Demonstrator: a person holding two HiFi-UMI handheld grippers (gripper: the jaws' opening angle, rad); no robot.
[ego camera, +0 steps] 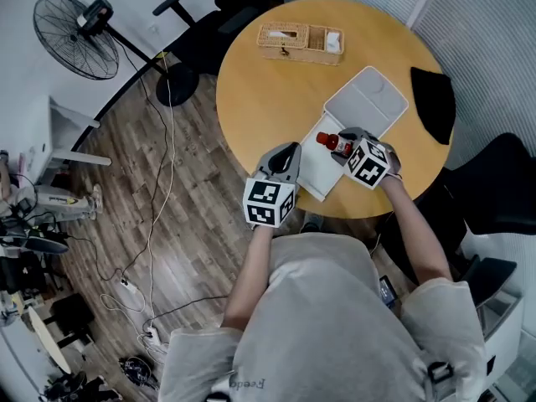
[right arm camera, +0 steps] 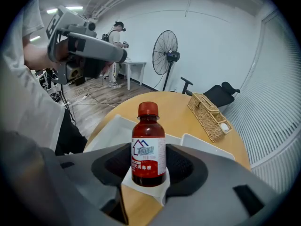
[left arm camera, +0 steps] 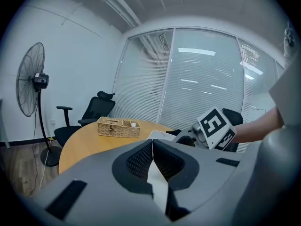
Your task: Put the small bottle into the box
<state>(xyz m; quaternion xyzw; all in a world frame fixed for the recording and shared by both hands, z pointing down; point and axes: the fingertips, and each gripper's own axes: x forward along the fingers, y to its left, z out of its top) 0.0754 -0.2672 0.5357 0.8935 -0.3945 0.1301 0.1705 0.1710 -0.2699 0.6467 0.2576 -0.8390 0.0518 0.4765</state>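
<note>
A small brown bottle (ego camera: pixel 335 142) (right arm camera: pixel 148 145) with a red cap and a white label stands upright between the pads of my right gripper (ego camera: pixel 345 145) (right arm camera: pixel 148 166), which is shut on its lower body. It hangs over the open white box (ego camera: pixel 311 172) (right arm camera: pixel 111 132) near the table's front edge; the box's lid (ego camera: pixel 366 100) lies open behind it. My left gripper (ego camera: pixel 287 153) (left arm camera: pixel 152 147) is shut at the box's left edge, its tips together. A white sliver shows behind the tips; I cannot tell if it is gripped.
A wicker basket (ego camera: pixel 300 42) (left arm camera: pixel 118 127) sits at the far side of the round wooden table (ego camera: pixel 251 90). A black cloth (ego camera: pixel 434 103) lies at the right edge. Office chairs (ego camera: pixel 201 23) and a standing fan (ego camera: pixel 75 36) are on the floor to the left.
</note>
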